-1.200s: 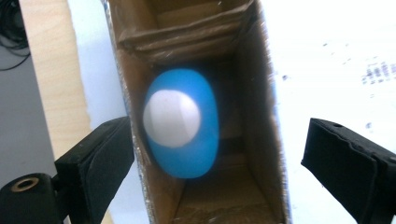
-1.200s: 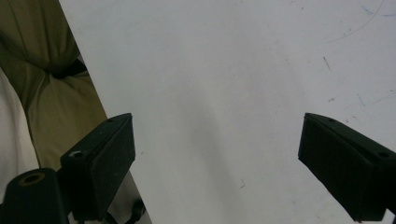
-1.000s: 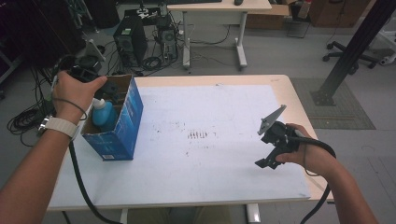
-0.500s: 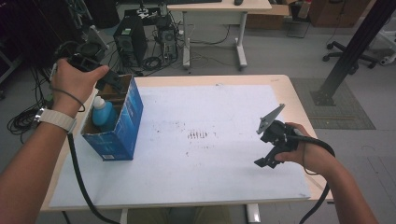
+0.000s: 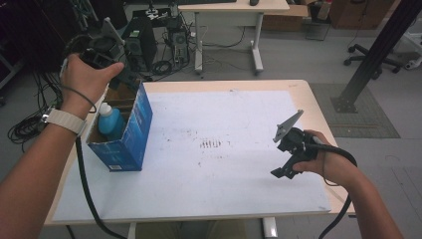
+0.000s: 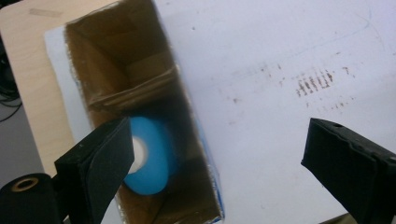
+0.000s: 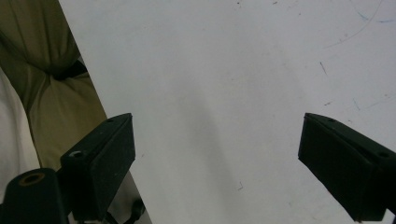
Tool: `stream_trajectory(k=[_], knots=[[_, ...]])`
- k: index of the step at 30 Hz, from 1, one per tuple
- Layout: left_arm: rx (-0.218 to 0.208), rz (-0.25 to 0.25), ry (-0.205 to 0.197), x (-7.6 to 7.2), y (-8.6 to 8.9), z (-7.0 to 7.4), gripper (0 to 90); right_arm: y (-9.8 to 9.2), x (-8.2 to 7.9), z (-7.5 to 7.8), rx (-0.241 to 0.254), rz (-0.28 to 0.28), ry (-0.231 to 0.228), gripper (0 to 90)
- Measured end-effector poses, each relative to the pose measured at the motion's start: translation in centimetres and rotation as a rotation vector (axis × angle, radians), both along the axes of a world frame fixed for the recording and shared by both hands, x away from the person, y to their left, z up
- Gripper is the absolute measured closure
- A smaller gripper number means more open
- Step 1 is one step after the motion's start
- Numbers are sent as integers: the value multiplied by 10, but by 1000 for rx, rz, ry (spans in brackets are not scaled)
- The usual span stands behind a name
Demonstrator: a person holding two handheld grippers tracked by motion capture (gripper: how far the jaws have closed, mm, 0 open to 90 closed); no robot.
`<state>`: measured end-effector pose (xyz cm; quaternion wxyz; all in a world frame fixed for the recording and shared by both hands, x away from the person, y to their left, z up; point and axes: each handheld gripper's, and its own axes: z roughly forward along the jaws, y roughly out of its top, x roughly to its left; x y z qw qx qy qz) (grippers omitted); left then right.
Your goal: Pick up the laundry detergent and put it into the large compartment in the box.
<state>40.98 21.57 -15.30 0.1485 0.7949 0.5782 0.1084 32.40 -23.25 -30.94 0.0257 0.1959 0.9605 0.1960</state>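
From the high view, the left claw (image 5: pixel 107 50) is held at the upper left of the frame, above the far end of an open blue box (image 5: pixel 128 134) that stands on the white sheet (image 5: pixel 209 149) covering the table (image 5: pixel 318 107). A blue bottle (image 5: pixel 110 122) with a white cap stands inside the box. The right claw (image 5: pixel 288 149) hovers at the right of the frame over bare sheet, well apart from the box. Desks, cables and computer cases crowd the floor beyond the table.

In the left gripper view, the left claw (image 6: pixel 219 163) is spread wide, looking down into the box (image 6: pixel 140 93); the bottle (image 6: pixel 149 161) sits low in it, below a cardboard divider (image 6: pixel 135 86), at lower left of the frame. Dark smudges (image 6: pixel 317 81) mark the sheet at upper right.

In the right gripper view, the right claw (image 7: pixel 215 158) is spread wide and empty over the sheet (image 7: pixel 224 70); olive cloth (image 7: pixel 46 70) lies past the sheet's edge at left.
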Motion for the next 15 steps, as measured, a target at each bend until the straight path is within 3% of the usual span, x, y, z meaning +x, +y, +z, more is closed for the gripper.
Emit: stream_trajectory(k=[15], knots=[[-9, -51, -18, 1, -28, 6, 91, 2, 2, 1, 0, 2, -3, 110]])
